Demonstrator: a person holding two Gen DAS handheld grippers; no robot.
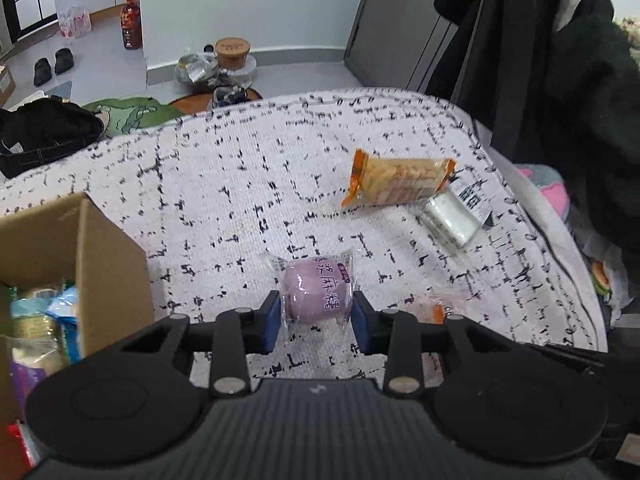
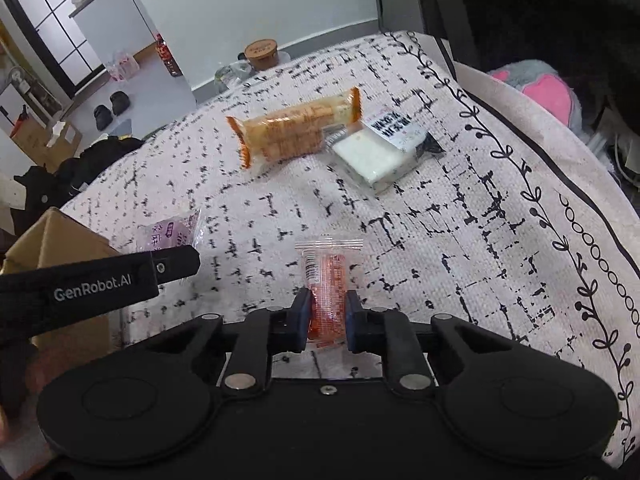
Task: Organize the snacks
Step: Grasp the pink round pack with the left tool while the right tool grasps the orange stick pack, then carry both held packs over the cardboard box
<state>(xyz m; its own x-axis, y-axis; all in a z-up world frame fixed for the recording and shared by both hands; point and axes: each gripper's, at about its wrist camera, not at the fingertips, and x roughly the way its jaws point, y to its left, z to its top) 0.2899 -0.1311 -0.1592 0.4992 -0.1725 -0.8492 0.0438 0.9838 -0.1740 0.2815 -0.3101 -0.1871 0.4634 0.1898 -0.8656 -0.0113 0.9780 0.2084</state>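
here the left tongs [image 1: 316,316] pinch a purple mochi packet [image 1: 316,290] above the patterned cushion [image 1: 224,200] beside the cardboard box [image 1: 108,256], while the right tongs [image 2: 326,318] squeeze an orange snack sachet [image 2: 328,292] near the cracker pack [image 2: 294,132].

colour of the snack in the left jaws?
Pale purple snack in a clear wrapper; left wrist view shows it best.

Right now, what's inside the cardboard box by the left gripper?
Inside the cardboard box, several wrapped snacks show, in blue, clear and purple packaging. The box wall and the left gripper hide everything deeper.
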